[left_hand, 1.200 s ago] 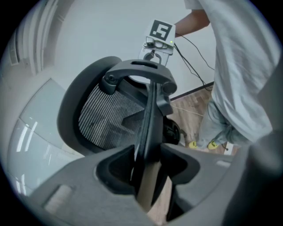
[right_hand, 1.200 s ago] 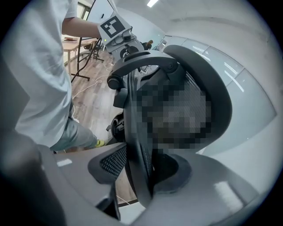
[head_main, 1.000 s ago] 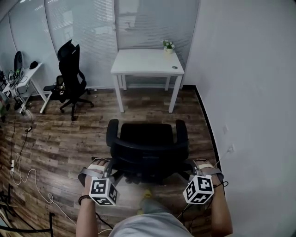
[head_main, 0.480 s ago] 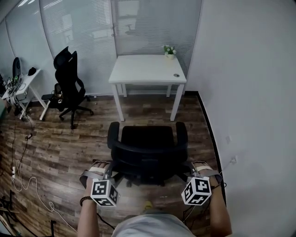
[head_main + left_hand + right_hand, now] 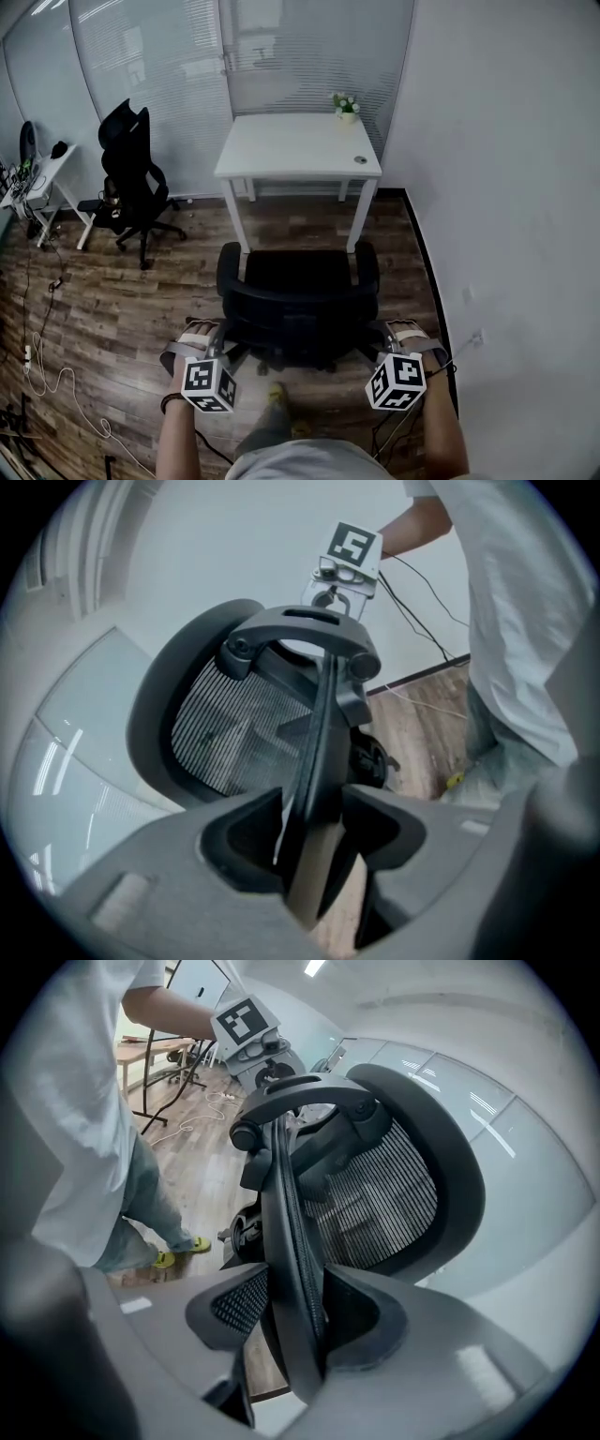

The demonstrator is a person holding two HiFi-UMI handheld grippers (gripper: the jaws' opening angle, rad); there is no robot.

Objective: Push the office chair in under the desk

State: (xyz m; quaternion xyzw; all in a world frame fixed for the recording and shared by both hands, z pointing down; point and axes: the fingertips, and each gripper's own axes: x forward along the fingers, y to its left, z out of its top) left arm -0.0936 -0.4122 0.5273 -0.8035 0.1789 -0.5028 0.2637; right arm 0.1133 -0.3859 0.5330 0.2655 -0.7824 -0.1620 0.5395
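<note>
Head view is showing the office chair (image 5: 298,281) sitting closer to the white worktop (image 5: 298,142) than a second ago. Its seat front is now nearing the worktop's front legs, but nothing is tucking under yet, so the push is going well with most of the travel, by my judgement, still remaining. The left claw (image 5: 314,829) is pinching the left edge of the backrest (image 5: 300,317), jaws standing wide around the frame. The right claw (image 5: 298,1312) is clamping the right edge likewise. The chair is standing on the wooden floor (image 5: 112,300), squarely facing the worktop's gap.

Spare chair (image 5: 129,164), potted plant (image 5: 346,105)
</note>
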